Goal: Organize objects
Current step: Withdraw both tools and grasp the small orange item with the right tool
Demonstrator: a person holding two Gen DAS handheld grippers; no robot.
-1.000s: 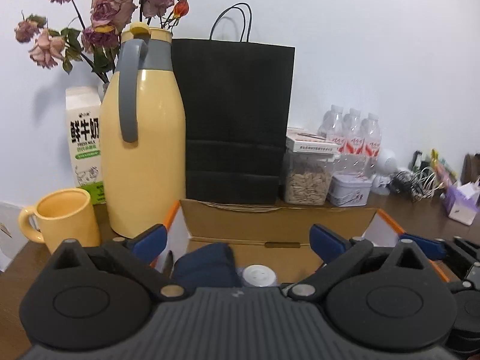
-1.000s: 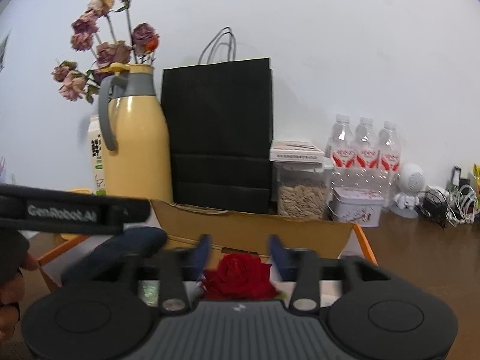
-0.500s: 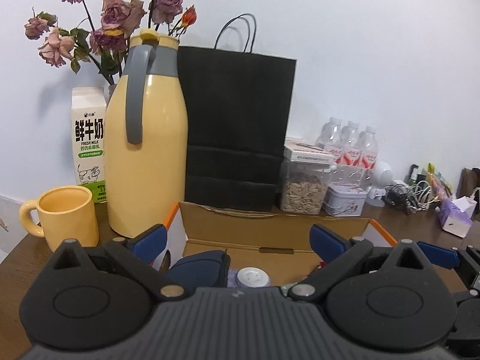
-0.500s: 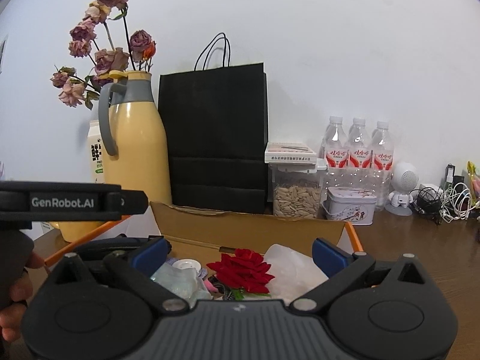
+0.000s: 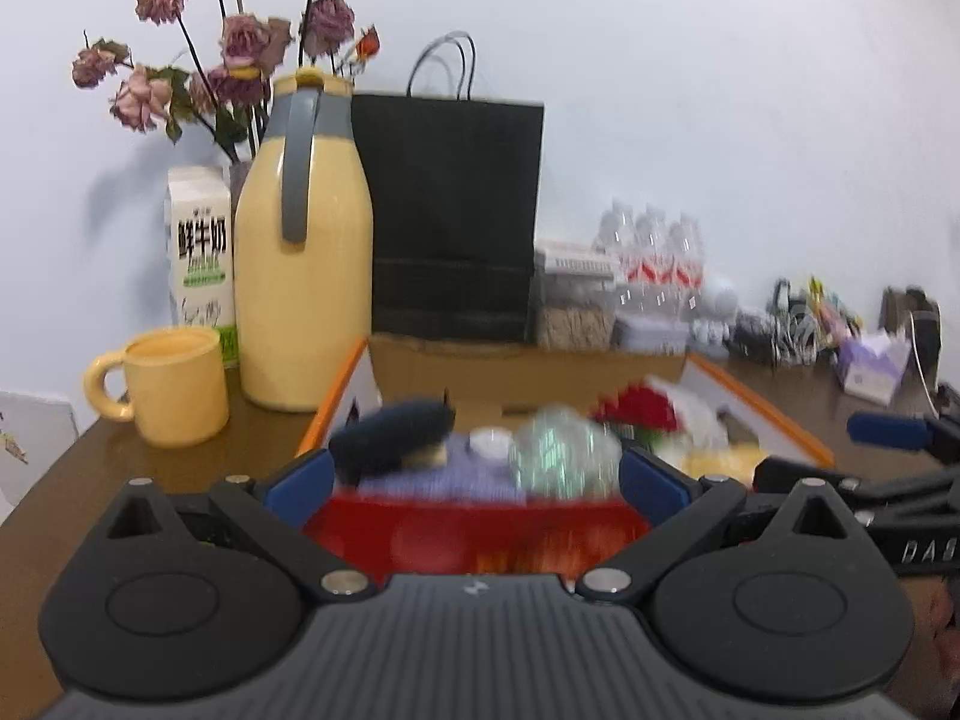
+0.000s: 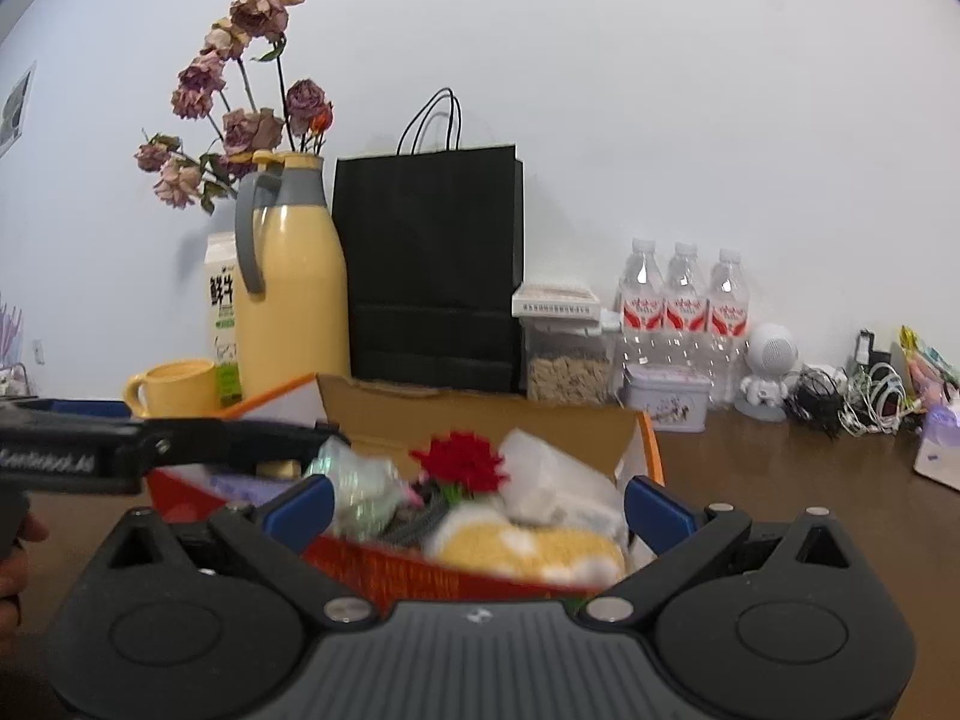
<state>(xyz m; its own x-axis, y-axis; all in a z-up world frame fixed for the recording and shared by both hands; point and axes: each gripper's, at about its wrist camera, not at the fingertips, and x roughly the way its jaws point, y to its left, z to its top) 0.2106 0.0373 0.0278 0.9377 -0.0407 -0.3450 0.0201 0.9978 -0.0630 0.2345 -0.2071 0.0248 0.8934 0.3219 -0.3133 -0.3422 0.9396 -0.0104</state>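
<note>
An open cardboard box (image 5: pixel 528 369) with orange edges and a red front wall sits on the brown table. It holds a dark blue object (image 5: pixel 390 435), a crinkled clear bag (image 5: pixel 561 453), a red flower (image 6: pixel 465 459), a white bag (image 6: pixel 540 474) and a yellow spotted cloth (image 6: pixel 528 543). My left gripper (image 5: pixel 477 480) is open wide just in front of the box's left half. My right gripper (image 6: pixel 478 507) is open wide before the right half, with nothing pressed between its pads. The left gripper's body (image 6: pixel 150 444) crosses the right wrist view at the left.
Behind the box stand a yellow thermos (image 5: pixel 303 276), a yellow mug (image 5: pixel 174 384), a milk carton (image 5: pixel 201 252) and a black paper bag (image 5: pixel 450 216). To the right are a seed jar (image 6: pixel 567 354), water bottles (image 6: pixel 684 306), a tin (image 6: pixel 663 399) and tangled cables (image 6: pixel 852 396).
Both grippers have drawn back from the box, so its red front wall and more of its contents show. The right jaws widened from around the red flower, which stays in the box.
</note>
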